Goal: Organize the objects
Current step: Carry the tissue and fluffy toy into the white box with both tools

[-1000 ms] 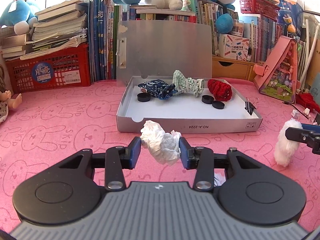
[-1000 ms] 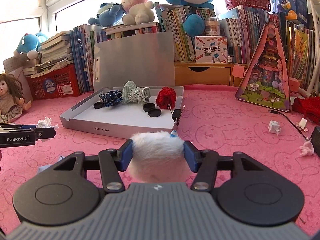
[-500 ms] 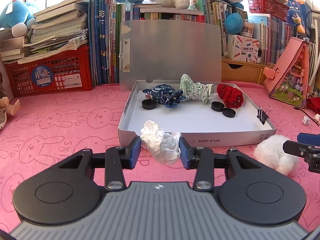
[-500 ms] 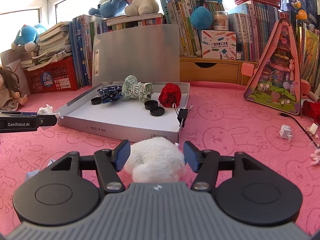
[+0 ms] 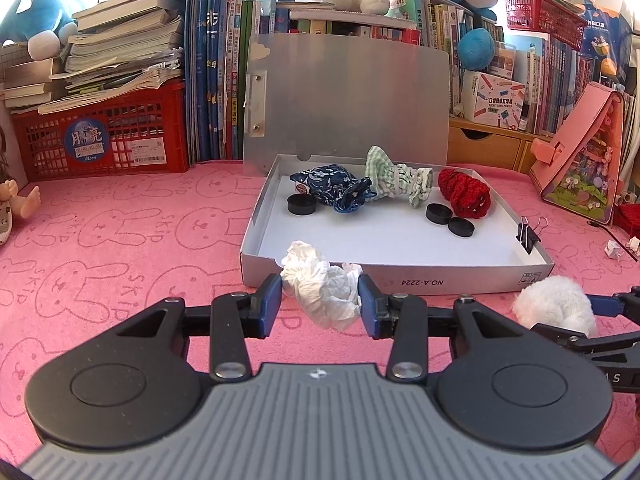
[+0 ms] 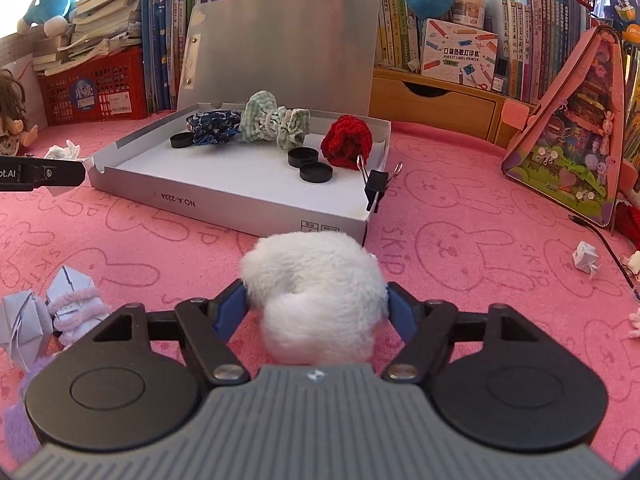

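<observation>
pink bunny-print cloth covers the tabletop (image 5: 120, 240), and behind it books, a red crate (image 5: 100, 136) and plush toys crowd the back wall.

our left claw (image 5: 320, 300) is clenched on a crumpled white tissue (image 5: 324, 288), both pads pressing its sides, and it hangs just in front of the near wall of the grey file box (image 5: 400, 280). we judge it is held up there, clear of the cloth, so it can be carried away from or over the box, though we cannot tell which.

our right claw (image 6: 316, 308) has the white fluffy ball (image 6: 316, 276) between its fingers, and its jaws are closing at this moment. the fur hides the pads, so we cannot tell whether they press it yet; the ball seems to rest on the cloth just beside the box's near corner. that spot looks like a staging point right by the box, which we take to be the ball's likely home.

inside the open box, its lid (image 5: 348, 100) propped upright at the back, lie a blue floral scrunchie (image 5: 332, 188), a green checked one (image 5: 396, 180) and a red knitted one (image 5: 464, 196) in a row, with three black round caps (image 5: 440, 213) in front of them. a black binder clip (image 6: 376, 184) grips the box's right wall.

loose folded paper scraps (image 6: 48, 308) sit on the cloth outside.
</observation>
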A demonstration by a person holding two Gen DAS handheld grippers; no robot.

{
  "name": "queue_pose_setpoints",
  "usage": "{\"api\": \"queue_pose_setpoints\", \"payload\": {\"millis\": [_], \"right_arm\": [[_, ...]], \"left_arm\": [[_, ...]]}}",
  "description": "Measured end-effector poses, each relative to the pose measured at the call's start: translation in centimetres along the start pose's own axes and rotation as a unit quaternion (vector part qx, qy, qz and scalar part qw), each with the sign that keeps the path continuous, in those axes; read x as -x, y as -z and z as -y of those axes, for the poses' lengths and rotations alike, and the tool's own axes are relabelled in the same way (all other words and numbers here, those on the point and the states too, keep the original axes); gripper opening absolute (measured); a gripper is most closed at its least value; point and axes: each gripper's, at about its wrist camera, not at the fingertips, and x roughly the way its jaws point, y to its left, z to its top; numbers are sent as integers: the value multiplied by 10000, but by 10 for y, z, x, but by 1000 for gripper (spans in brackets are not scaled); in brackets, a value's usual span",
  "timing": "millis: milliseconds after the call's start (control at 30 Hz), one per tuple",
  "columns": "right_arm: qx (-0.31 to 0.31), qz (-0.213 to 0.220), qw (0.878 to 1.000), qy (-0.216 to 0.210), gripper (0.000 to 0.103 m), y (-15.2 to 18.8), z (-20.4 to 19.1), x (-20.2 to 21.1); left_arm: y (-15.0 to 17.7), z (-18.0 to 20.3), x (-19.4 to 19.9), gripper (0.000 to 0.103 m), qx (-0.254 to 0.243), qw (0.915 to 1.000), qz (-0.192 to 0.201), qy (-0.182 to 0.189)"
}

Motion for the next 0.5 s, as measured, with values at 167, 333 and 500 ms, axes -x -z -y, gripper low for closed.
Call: {"api": "queue_pose_setpoints", "payload": {"millis": [167,333,500], "right_arm": [[63,270,9994,-204,72,-5,-2,18],[86,533,9981,-305,72,-26,-3,29],[42,681,9971,-350,72,-50,-2,28]], "left_arm": [[-7,-6,7,47,19,9999,168,18],[-17,-6,11,47,22,9993,358,121],[-33,-5,3,47,-53,9989,457,82]]}}
